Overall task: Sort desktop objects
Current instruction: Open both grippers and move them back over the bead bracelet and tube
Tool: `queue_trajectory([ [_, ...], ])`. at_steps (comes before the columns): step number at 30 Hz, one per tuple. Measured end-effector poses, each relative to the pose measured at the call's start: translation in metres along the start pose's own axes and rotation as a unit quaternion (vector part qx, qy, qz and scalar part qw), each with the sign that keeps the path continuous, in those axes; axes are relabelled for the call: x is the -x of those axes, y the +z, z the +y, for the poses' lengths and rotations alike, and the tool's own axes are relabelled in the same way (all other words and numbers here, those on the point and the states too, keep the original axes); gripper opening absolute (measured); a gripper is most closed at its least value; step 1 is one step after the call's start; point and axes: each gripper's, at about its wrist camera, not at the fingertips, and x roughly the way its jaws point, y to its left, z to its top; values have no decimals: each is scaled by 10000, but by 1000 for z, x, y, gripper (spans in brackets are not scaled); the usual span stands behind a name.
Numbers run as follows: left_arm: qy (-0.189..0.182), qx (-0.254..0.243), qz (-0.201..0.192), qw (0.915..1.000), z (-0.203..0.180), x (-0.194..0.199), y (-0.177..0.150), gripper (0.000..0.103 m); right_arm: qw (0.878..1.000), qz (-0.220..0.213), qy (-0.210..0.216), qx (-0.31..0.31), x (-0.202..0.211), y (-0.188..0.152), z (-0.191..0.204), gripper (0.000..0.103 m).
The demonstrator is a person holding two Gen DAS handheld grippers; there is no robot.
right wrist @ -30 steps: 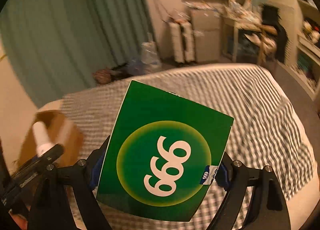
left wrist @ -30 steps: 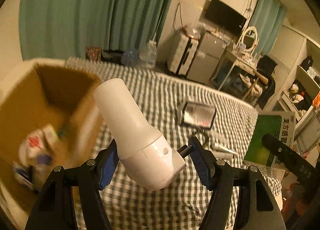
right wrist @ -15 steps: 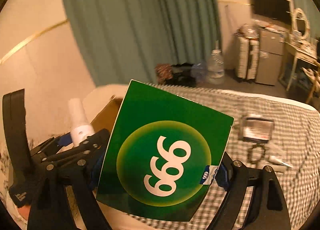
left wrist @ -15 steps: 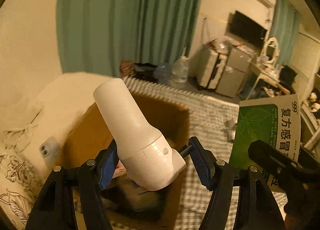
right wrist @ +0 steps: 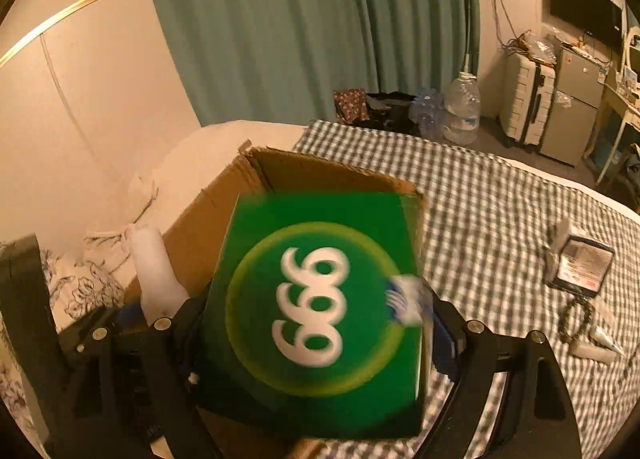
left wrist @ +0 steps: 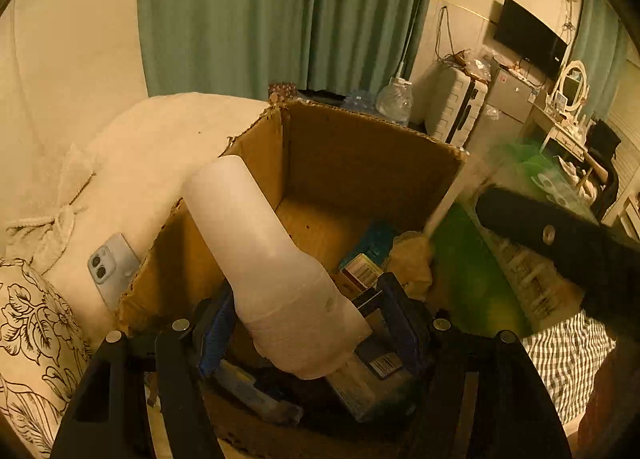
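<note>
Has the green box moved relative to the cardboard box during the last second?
Yes. The green box now hangs over the open cardboard box; it was above the checked cover before.

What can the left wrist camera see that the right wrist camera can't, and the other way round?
Only the left wrist camera shows a phone beside the box and the packets lying inside it. Only the right wrist camera shows the small things left on the checked cover: a little case, a bead bracelet and a tube. Both show the cardboard box, the white bottle and the green box, blurred in both.
</note>
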Motion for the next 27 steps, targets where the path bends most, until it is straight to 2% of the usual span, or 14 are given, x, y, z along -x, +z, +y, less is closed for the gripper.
queue_trajectory([
  [1, -6, 19, -3, 10000, 1, -1, 1, 72, 10000, -44, 25, 8, -2, 3, 2, 86],
  [3, 4, 12, -58, 10000, 1, 1, 2, 86, 9999, -92, 12, 46, -2, 7, 8, 94],
  [4, 84, -3, -121, 9999, 1, 2, 2, 98, 9997, -188, -104, 89, 1, 7, 10, 94],
  [5, 232, -17, -277, 9993, 0, 8, 2, 102, 9994, -260, -176, 127, 3, 9, 12, 95],
  [7, 321, -49, -456, 9984, -3, 14, 2, 103, 9984, -456, -295, 178, 12, 10, 10, 96],
  [14, 46, -133, -706, 9974, -34, 40, 4, 103, 9933, -1009, -541, -151, 69, 1, -35, 97],
  [19, -246, -326, -774, 9962, -91, 54, -5, 103, 9876, -1117, -1090, -163, 120, -21, -91, 97],
  [22, -433, -483, -761, 9950, -129, 57, -15, 103, 9827, -1382, -1191, -325, 154, -36, -129, 97],
  [27, -583, -735, -700, 9931, -190, 53, -29, 103, 9745, -1550, -1455, -713, 202, -60, -202, 97],
])
